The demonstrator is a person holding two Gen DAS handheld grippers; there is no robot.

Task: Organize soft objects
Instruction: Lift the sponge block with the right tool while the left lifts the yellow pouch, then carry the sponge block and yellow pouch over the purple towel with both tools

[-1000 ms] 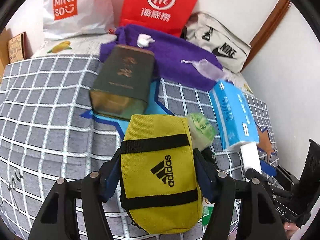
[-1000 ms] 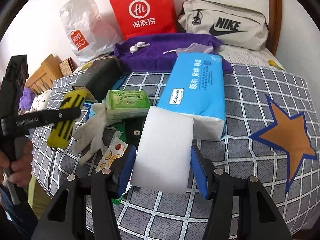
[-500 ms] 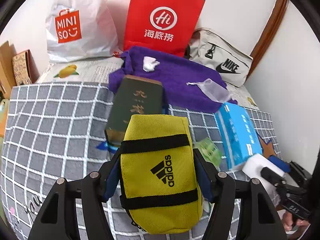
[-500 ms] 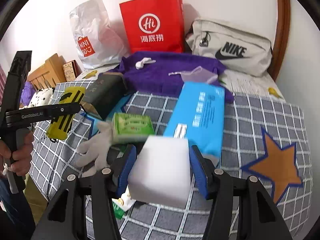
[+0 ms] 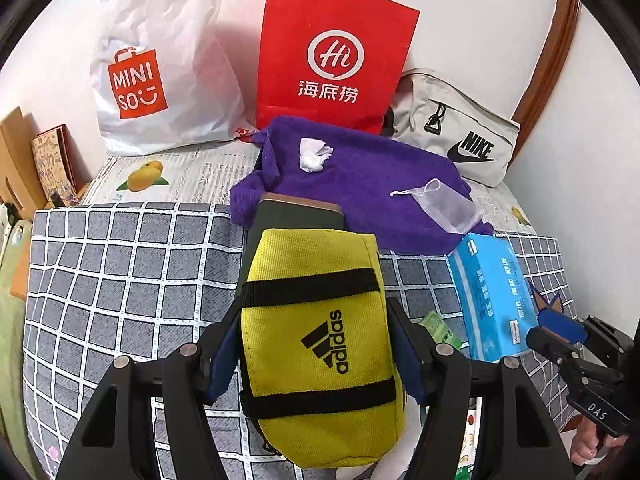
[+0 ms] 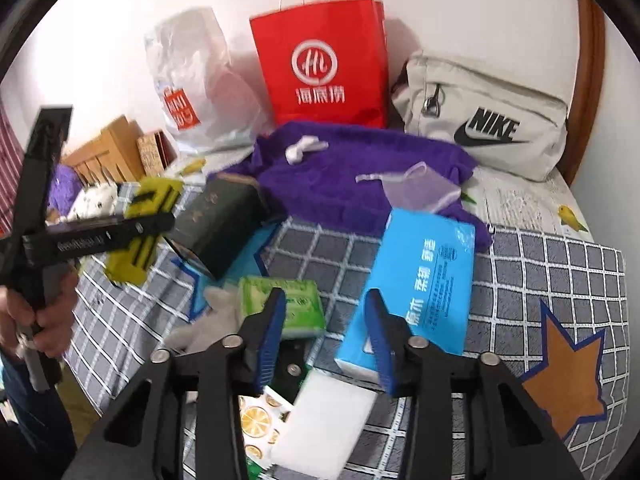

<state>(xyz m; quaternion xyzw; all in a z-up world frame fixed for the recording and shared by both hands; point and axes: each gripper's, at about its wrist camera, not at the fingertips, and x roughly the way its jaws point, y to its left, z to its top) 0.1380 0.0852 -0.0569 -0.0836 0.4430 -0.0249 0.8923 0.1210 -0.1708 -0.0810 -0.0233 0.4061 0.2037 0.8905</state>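
Observation:
My left gripper point(image 5: 316, 340) is shut on a yellow Adidas pouch point(image 5: 320, 344) and holds it above the checked bed cover; the pouch also shows at the left of the right wrist view point(image 6: 144, 232). My right gripper point(image 6: 326, 320) is open and empty, raised above a white sponge block point(image 6: 328, 424) that lies on the cover below its fingers. A blue tissue pack point(image 6: 424, 284), a green wipes pack point(image 6: 284, 300) and a grey glove point(image 6: 208, 320) lie close by. A purple towel point(image 5: 360, 184) lies further back.
A dark green tin point(image 6: 220, 224) lies left of the tissue pack. A red paper bag point(image 5: 332, 60), a white Miniso bag point(image 5: 156, 68) and a beige Nike bag point(image 5: 460, 136) stand along the wall. A sheer pouch point(image 5: 444, 208) and crumpled tissue point(image 5: 316, 156) rest on the towel.
My right gripper has opened and let go of the white sponge, which now lies on the cover, and has lifted back. My left gripper has raised the yellow pouch and drawn back.

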